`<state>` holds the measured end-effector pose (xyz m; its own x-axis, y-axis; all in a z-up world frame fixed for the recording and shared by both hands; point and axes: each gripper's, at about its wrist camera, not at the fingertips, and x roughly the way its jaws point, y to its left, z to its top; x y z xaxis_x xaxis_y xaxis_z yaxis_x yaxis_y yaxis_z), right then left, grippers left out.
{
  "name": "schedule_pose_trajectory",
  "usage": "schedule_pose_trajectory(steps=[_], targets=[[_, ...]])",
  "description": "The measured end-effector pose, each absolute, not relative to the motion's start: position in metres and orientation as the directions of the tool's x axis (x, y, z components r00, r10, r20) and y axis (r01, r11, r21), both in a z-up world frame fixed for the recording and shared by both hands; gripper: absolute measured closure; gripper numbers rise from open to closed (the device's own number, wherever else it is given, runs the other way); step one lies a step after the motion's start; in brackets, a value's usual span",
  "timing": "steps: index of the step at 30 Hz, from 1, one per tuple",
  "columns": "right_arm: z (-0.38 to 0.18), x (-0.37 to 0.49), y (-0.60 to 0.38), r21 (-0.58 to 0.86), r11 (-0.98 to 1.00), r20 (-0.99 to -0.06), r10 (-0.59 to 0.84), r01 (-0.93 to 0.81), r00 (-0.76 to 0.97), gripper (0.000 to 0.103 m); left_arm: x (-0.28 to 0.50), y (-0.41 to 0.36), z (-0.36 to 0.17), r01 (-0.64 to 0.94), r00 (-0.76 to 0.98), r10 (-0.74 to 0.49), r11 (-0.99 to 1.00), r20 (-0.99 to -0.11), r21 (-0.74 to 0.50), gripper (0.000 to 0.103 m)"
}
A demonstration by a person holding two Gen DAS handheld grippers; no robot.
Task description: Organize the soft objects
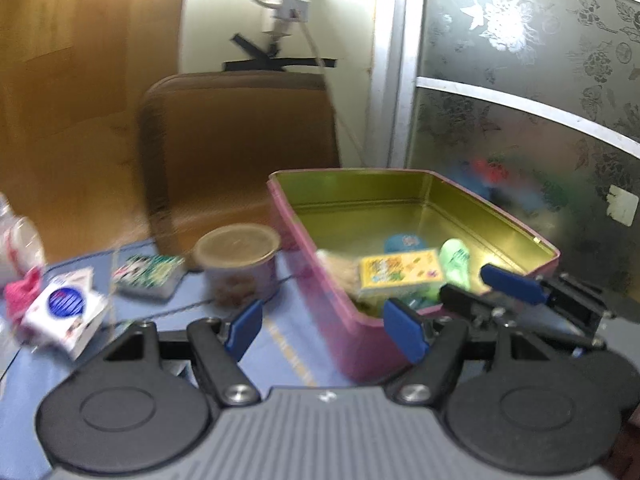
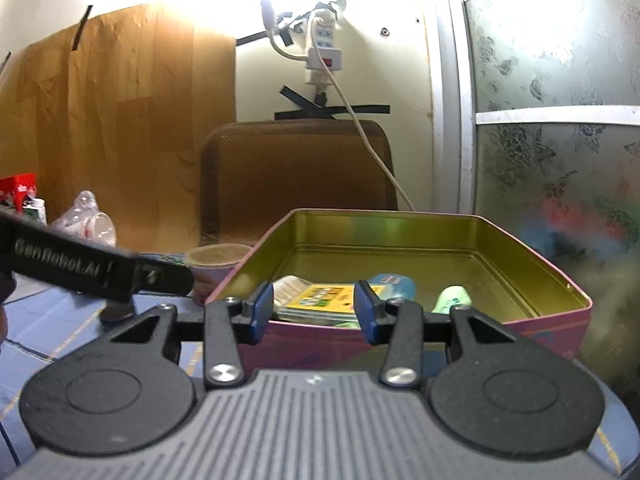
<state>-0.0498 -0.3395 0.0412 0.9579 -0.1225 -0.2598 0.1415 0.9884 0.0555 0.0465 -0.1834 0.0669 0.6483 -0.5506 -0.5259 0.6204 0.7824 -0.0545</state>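
Left wrist view, somewhat blurred: the left tongs (image 1: 324,330) sit at six o'clock with their blue pads spread apart and nothing between them, only the blue surface (image 1: 280,344) and the near corner of the pink tin (image 1: 344,320) showing in the gap. The tin runs from centre toward three o'clock, its gold inside open to view. In its near end lie a yellow packet (image 1: 400,272), a beige soft piece (image 1: 338,270) just at its nine o'clock side, a light-blue item (image 1: 404,243) behind it at twelve, and a green tube (image 1: 456,258) at its three o'clock. The right tongs (image 1: 460,300) reach in from four o'clock over the tin's near rim; from here I cannot tell what, if anything, they pinch. Outside the tin, toward nine o'clock, stand a lidded cup (image 1: 238,264), a green-striped pack (image 1: 150,274), a white box with a blue circle (image 1: 64,312) and a pink cloth (image 1: 22,292). A brown chair back (image 1: 240,152) stands at twelve o'clock.

Right wrist view: the right tongs (image 2: 316,312) hang just before the tin's (image 2: 552,320) near wall, pads partly apart and grasping nothing; through the gap the yellow packet (image 2: 324,296) shows, lying inside the tin. The light-blue item (image 2: 394,284) and the green tube (image 2: 452,300) lie at its two and three o'clock. The black body of the left tongs (image 2: 96,268) crosses at nine o'clock, with the cup (image 2: 216,260) beyond it.
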Motion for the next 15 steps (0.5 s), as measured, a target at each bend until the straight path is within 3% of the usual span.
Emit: schedule_pose_trajectory(steps=[15], targets=[[0.037,-0.038,-0.273,0.107,0.994,-0.310,0.040,-0.007,0.950,0.056,0.045,-0.087,0.035,0.383,0.727,-0.314,0.923,-0.610,-0.019,0.032]])
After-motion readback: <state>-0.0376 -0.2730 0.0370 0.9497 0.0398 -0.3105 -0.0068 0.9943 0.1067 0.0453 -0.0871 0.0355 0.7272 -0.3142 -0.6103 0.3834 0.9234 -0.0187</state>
